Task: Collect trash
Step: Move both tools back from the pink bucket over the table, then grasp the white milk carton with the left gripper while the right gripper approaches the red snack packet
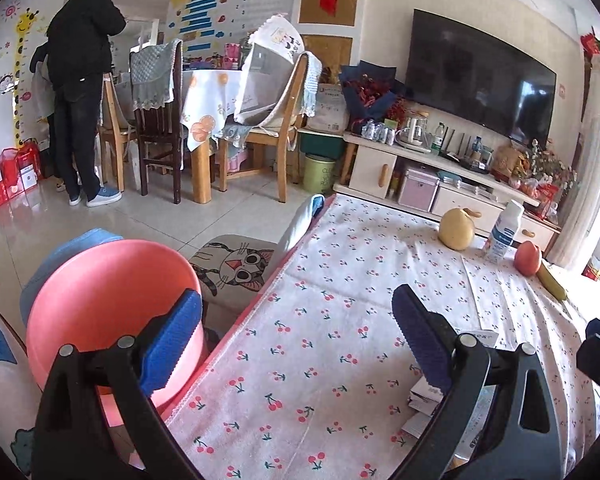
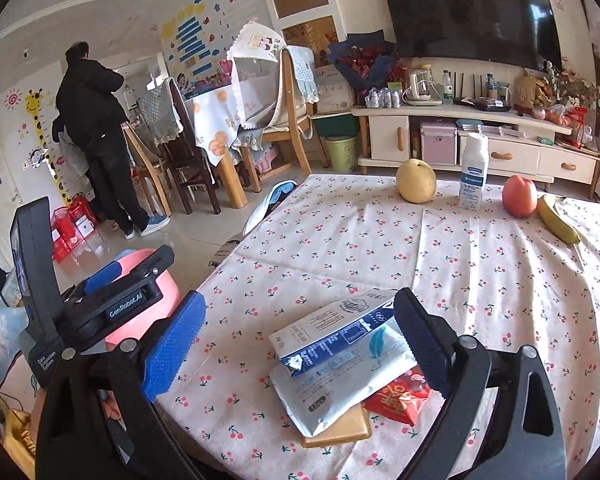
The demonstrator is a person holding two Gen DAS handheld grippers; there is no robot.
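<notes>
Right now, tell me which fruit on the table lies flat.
The banana, lying lengthwise beside the red apple; the apple and yellow pear are round and sit upright.

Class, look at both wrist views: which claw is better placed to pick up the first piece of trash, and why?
Right. The right claw is open directly over the wrapper pile; the left claw is open beside it, nearer the pink bin.

A dark television (image 2: 470,12) hung above a cream TV cabinet (image 2: 472,140). Left of it stood a dining table (image 2: 216,120) with wooden chairs (image 2: 288,120) on pale floor tiles (image 1: 148,216).
</notes>
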